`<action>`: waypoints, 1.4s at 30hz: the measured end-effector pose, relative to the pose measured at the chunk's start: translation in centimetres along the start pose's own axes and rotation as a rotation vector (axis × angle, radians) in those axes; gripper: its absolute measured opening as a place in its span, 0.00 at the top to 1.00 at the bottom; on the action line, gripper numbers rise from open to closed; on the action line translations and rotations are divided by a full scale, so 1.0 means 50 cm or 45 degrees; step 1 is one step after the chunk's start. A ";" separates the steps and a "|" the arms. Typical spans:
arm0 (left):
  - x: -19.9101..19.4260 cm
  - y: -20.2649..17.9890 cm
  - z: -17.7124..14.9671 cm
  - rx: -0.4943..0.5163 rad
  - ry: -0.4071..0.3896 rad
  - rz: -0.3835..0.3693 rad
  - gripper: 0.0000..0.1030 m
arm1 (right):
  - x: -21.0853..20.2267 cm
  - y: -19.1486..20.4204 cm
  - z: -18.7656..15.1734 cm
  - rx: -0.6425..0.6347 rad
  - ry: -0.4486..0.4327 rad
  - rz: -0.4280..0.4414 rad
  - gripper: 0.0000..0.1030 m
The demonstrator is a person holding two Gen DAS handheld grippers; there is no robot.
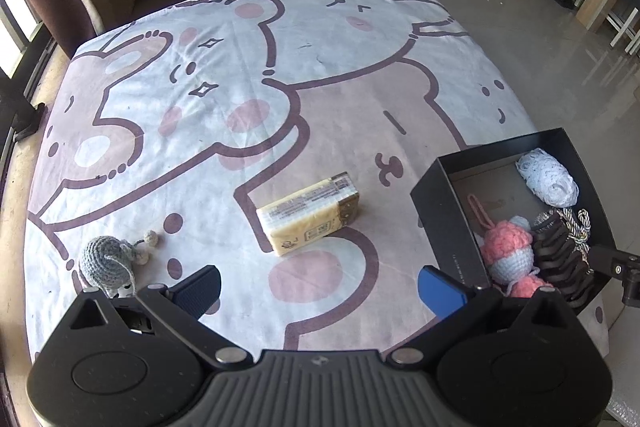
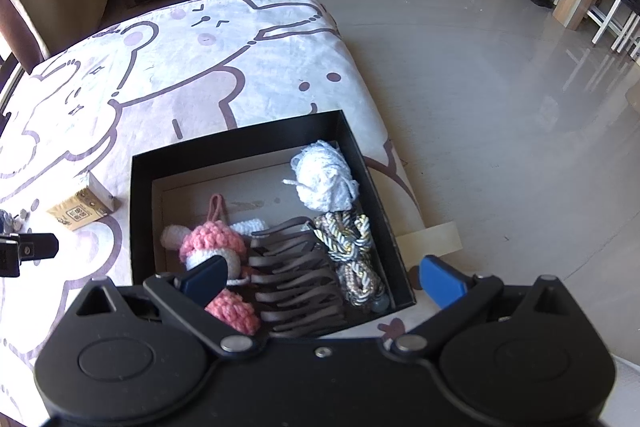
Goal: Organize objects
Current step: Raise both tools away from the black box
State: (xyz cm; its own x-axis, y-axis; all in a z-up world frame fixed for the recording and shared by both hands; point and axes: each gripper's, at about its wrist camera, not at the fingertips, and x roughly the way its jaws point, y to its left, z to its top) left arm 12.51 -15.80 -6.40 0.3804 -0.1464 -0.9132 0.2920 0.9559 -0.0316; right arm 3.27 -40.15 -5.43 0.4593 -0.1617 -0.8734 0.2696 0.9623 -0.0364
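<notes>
Both grippers' fingers are spread, empty. The left gripper [image 1: 320,287] faces the yellow wrapped rectangular pack [image 1: 310,217] at frame centre; the next move likely calls for grasping it and carrying it to the black open box [image 1: 434,211] at right, beneath the right gripper [image 2: 322,281].

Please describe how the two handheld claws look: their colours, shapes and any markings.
Both look alike. The left claw and right claw have black bodies with round pivot housings, silver rivets and blue finger pads. The left has a ribbed grey centre bearing a small logo. No cables or sleeves show.

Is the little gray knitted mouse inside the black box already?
No, the gray knitted mouse lies on the cartoon blanket by the left gripper, far from the black box.
</notes>
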 end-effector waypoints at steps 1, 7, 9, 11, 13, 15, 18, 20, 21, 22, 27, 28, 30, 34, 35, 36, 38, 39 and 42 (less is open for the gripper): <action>-0.001 0.009 0.000 -0.014 -0.001 -0.004 0.00 | 0.000 0.006 0.002 -0.002 -0.002 0.004 0.00; -0.009 0.076 -0.002 -0.083 -0.011 0.011 0.00 | 0.007 0.066 0.019 -0.042 -0.006 0.039 0.00; -0.012 0.106 -0.006 -0.119 -0.013 0.019 0.00 | 0.008 0.090 0.025 -0.064 -0.009 0.052 0.00; -0.015 0.137 -0.011 -0.154 -0.017 0.038 0.00 | 0.008 0.114 0.031 -0.085 -0.012 0.065 0.00; -0.019 0.165 -0.017 -0.187 -0.022 0.050 0.00 | 0.009 0.137 0.036 -0.103 -0.015 0.074 0.00; -0.023 0.195 -0.023 -0.220 -0.023 0.055 0.00 | 0.008 0.159 0.039 -0.116 -0.015 0.084 0.00; -0.031 0.235 -0.033 -0.262 -0.034 0.066 0.00 | 0.006 0.192 0.043 -0.152 -0.018 0.096 0.00; -0.036 0.257 -0.036 -0.289 -0.045 0.072 0.00 | 0.005 0.213 0.046 -0.171 -0.019 0.100 0.00; -0.039 0.267 -0.038 -0.300 -0.050 0.075 0.00 | 0.005 0.222 0.048 -0.177 -0.020 0.104 0.00; -0.042 0.276 -0.039 -0.307 -0.056 0.078 0.00 | 0.003 0.232 0.049 -0.183 -0.022 0.108 0.00; -0.055 0.312 -0.044 -0.326 -0.084 0.100 0.00 | 0.000 0.272 0.056 -0.204 -0.039 0.132 0.00; -0.057 0.318 -0.045 -0.327 -0.087 0.101 0.00 | -0.001 0.279 0.058 -0.203 -0.043 0.140 0.00; -0.057 0.328 -0.047 -0.333 -0.095 0.104 0.00 | -0.002 0.294 0.063 -0.211 -0.051 0.152 0.00; -0.056 0.340 -0.050 -0.331 -0.098 0.114 0.00 | -0.003 0.325 0.067 -0.235 -0.062 0.183 0.00; -0.055 0.344 -0.051 -0.332 -0.097 0.115 0.00 | -0.003 0.332 0.068 -0.244 -0.064 0.189 0.00; -0.054 0.346 -0.052 -0.334 -0.096 0.117 0.00 | -0.003 0.339 0.070 -0.254 -0.065 0.192 0.00; -0.052 0.351 -0.055 -0.339 -0.093 0.116 0.00 | -0.003 0.351 0.072 -0.266 -0.068 0.194 0.00; -0.050 0.354 -0.056 -0.343 -0.091 0.113 0.00 | -0.003 0.356 0.072 -0.266 -0.068 0.197 0.00; -0.045 0.362 -0.059 -0.359 -0.088 0.105 0.00 | 0.000 0.367 0.073 -0.261 -0.064 0.212 0.00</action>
State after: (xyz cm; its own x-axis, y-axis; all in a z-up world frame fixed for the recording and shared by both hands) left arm 14.36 2.59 -6.12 0.4541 -0.0729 -0.8879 0.0063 0.9969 -0.0786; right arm 11.30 -23.30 -4.32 0.5257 -0.0036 -0.8507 0.0125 0.9999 0.0036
